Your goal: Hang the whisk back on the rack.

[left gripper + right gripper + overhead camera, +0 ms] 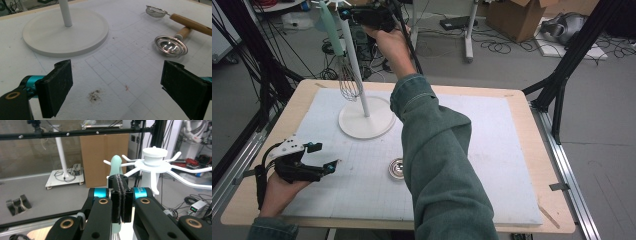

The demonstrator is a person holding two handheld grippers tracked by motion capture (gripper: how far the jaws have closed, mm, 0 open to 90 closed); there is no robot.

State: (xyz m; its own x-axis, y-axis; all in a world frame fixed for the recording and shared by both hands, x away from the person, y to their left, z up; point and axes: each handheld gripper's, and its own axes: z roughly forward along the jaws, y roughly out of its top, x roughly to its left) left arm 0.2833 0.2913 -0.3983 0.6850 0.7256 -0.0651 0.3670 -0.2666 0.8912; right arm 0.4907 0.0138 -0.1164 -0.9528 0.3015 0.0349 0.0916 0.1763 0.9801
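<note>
Mint-green silicone marks the handle of a whisk (331,25) hanging from a spoke of the white utensil stand (366,120), wire loops down, at about 11 o'clock on the white gridded mat (492,150). The right gripper (344,12) is raised at the top of the stand, its jaws pressed together with nothing between them; in the right gripper view the closed pads sit just in front of the whisk's handle (116,165), with the stand's hub (154,155) at 2 o'clock. The left gripper (324,157) rests low at 8 o'clock on the mat, its jaws standing wide and empty. In the left gripper view, a small steel ladle (171,46) and a mesh strainer (156,11), both wooden-handled, lie at 2 o'clock, well apart from the stand's round base (65,35).
</note>
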